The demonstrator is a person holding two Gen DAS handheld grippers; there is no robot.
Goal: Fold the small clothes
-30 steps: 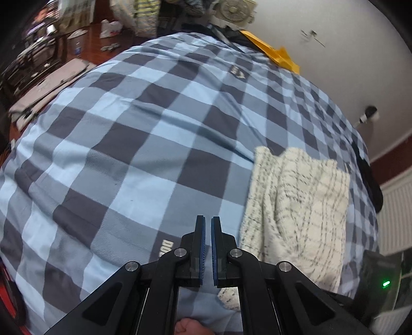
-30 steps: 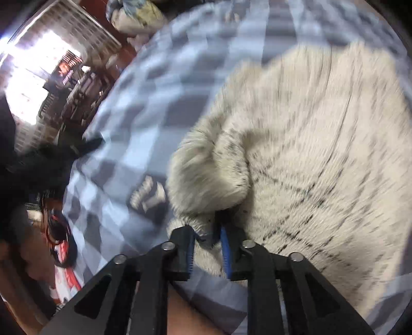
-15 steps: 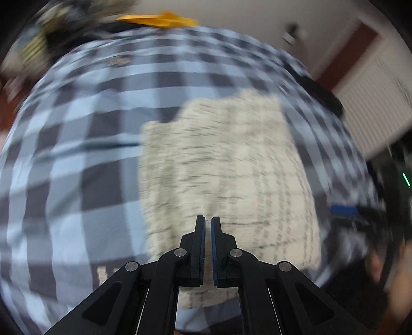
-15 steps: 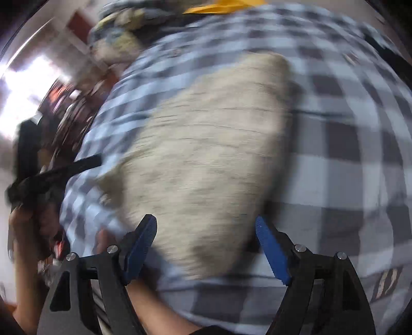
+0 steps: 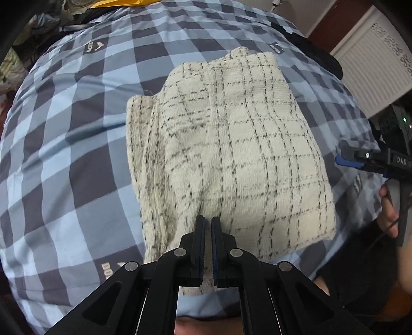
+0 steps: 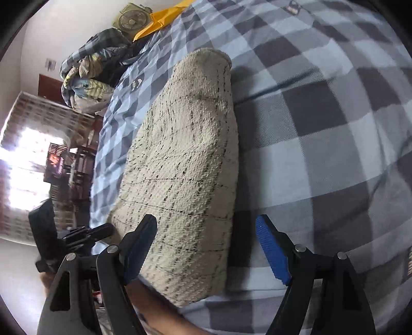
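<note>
Cream checked garment (image 5: 229,154) now lies folded in a thick rectangle at the centre of the blue checked bedspread (image 5: 77,154), where a second ago one edge was bunched at the right gripper (image 6: 206,247). That gripper's jaws have just been opening and stand wide, holding nothing. Left gripper (image 5: 208,226) is closed and empty over the near edge. This fold looks finished. A clothes heap (image 6: 87,77) at upper left and a fan (image 6: 131,22) sit well clear.

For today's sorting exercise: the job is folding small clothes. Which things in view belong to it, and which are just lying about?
Belongs:
cream checked garment
left gripper
right gripper

Lying about:
yellow item
bundle of clothes
fan
</note>
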